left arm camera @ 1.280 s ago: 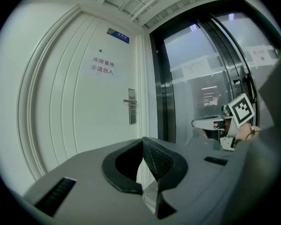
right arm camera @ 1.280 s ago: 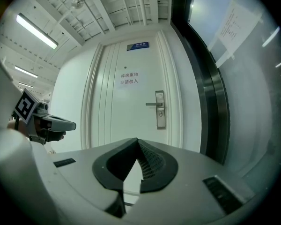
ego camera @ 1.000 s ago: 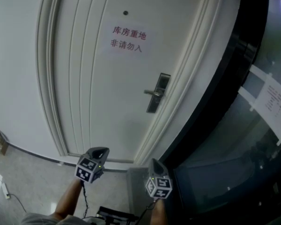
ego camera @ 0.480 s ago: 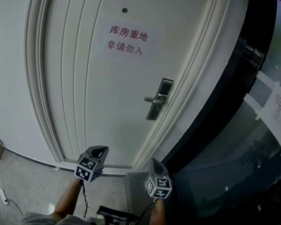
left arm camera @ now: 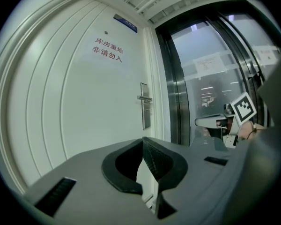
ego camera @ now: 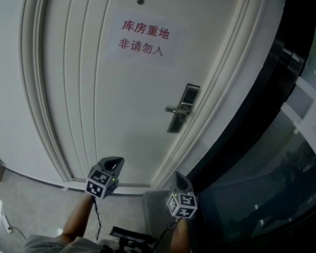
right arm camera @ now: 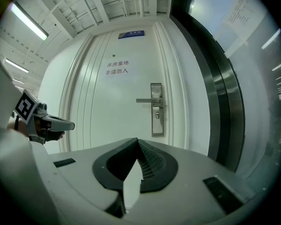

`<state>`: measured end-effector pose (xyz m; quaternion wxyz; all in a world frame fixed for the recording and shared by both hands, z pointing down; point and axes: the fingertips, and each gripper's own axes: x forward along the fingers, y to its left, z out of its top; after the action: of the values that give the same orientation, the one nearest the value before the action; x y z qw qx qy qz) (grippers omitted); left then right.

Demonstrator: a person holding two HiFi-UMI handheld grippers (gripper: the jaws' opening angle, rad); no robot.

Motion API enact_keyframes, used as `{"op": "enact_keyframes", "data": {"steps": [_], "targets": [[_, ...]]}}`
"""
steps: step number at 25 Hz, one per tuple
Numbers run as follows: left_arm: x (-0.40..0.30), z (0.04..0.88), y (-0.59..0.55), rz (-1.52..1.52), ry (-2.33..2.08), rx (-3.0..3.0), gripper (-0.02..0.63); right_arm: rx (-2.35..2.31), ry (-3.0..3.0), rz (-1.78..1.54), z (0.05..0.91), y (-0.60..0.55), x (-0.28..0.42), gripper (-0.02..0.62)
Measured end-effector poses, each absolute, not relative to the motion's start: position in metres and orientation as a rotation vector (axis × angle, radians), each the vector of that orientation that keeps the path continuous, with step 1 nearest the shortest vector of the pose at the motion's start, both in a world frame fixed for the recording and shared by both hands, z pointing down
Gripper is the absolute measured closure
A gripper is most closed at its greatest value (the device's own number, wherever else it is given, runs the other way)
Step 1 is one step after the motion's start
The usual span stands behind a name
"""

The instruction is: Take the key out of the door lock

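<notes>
Your left claw (left arm camera: 142, 140) has its jaws pressed together at the tips, with nothing between them. Your right claw (right arm camera: 137, 142) is closed and empty too. Both sit low in the head view, near bottom centre, well apart from the white door (ego camera: 121, 104). The door lock (ego camera: 183, 108), a metal plate with a lever handle, is right of centre, below the red-lettered sign (ego camera: 145, 38). Whether the key sits in the keyhole (right arm camera: 156, 116) is too small to tell.

White door (ego camera: 121, 120), red-lettered sign (ego camera: 142, 37), silver lock plate (ego camera: 183, 107), black-and-white patterned marker cubes (ego camera: 98, 183).
</notes>
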<state>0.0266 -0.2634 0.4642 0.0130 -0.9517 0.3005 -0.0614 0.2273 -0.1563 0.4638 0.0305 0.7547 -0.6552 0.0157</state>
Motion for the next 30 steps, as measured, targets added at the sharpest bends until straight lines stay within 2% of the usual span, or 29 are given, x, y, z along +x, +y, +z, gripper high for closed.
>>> {"op": "enact_keyframes", "data": {"steps": [16,30], "targets": [[0.052,0.469,-0.304,-0.201,0.938,-2.978,0.601,2.328,-1.99,0.049,0.463,-0.193,0.258,0.583],[0.103,0.457,-0.365,-0.202,1.001,-2.957,0.601,2.275,-2.047,0.032,0.45,-0.266,0.31,0.583]]}}
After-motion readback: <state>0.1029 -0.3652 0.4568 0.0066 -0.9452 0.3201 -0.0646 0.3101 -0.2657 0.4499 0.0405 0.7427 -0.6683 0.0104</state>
